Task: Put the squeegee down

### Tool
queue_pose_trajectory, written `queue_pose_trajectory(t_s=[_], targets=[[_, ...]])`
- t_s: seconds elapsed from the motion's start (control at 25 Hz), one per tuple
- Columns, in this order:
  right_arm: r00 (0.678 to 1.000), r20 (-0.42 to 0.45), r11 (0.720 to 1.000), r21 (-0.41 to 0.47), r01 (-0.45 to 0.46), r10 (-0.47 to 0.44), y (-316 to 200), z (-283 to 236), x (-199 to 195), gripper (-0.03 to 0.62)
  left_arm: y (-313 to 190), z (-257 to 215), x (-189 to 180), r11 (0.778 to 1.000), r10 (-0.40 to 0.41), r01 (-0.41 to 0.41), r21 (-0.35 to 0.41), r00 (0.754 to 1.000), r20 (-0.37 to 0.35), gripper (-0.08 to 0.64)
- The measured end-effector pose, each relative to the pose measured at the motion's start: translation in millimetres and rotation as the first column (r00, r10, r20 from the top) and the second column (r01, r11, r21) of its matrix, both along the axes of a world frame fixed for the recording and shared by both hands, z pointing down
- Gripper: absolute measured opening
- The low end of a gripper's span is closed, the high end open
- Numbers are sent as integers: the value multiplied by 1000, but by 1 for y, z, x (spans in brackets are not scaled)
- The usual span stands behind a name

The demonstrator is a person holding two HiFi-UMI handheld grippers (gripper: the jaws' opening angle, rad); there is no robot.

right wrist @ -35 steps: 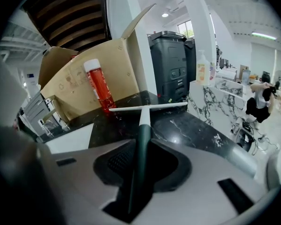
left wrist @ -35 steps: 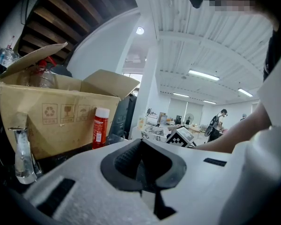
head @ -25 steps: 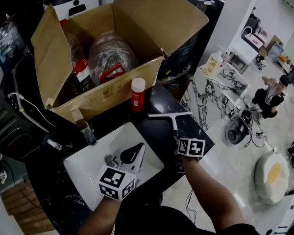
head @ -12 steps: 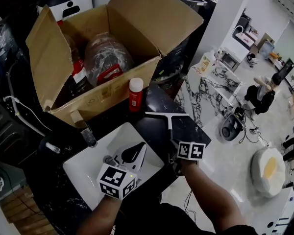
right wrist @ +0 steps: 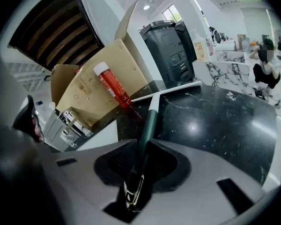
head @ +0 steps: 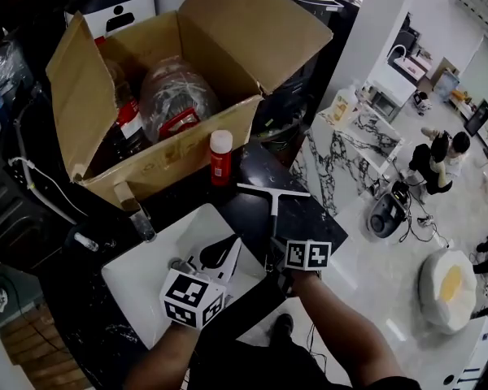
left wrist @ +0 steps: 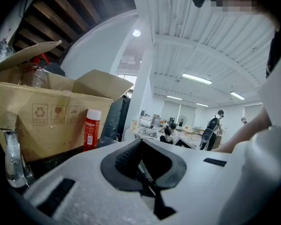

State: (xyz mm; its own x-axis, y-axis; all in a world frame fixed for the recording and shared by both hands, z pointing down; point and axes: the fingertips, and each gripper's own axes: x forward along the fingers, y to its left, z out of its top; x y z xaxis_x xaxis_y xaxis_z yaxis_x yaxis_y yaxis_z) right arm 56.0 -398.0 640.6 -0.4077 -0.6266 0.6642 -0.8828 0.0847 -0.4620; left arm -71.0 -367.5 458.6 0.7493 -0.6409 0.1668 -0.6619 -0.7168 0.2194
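The squeegee [head: 273, 195] lies flat on the black counter [head: 313, 218], its white blade toward the box and its dark green handle [right wrist: 150, 118] pointing back at me. My right gripper [head: 274, 254] sits at the handle's near end. The handle runs between its jaws, which are opening, and the pads do not press on it. My left gripper [head: 226, 249] hovers over the white sink [head: 134, 279], its fingertips meeting with nothing between them.
A red spray bottle [head: 220, 157] stands just behind the squeegee, in front of an open cardboard box [head: 89, 96] full of bottles. A faucet [head: 142, 222] stands at the sink's back edge. The counter ends right of the squeegee, with floor below.
The squeegee has stayed where it lies beside the red bottle. My right gripper has drawn back along the handle toward me. The left gripper has kept still.
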Motion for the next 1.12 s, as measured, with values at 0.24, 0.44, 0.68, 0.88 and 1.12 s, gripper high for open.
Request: queue_pose_trajectory(t_s=[0.24, 0.44, 0.68, 0.88, 1.12], targets=[[992, 111, 993, 112, 45, -58, 4, -23, 21, 33, -5, -3, 26, 996, -92, 92, 1, 995, 31, 6], [979, 164, 979, 183, 87, -118, 8, -50, 72, 6, 1, -12, 64, 986, -166, 165, 18, 984, 59, 6], [962, 194, 962, 233, 145, -192, 31, -69, 134, 6, 25, -18, 107, 966, -259, 258, 26, 963, 73, 6], [955, 194, 949, 265, 168, -223, 48, -82, 176, 6, 44, -27, 140, 955, -296, 293, 43, 952, 77, 6], [937, 126, 903, 335, 268, -325, 59, -106, 183, 6, 55, -33, 150, 946, -323, 320, 57, 943, 74, 6]])
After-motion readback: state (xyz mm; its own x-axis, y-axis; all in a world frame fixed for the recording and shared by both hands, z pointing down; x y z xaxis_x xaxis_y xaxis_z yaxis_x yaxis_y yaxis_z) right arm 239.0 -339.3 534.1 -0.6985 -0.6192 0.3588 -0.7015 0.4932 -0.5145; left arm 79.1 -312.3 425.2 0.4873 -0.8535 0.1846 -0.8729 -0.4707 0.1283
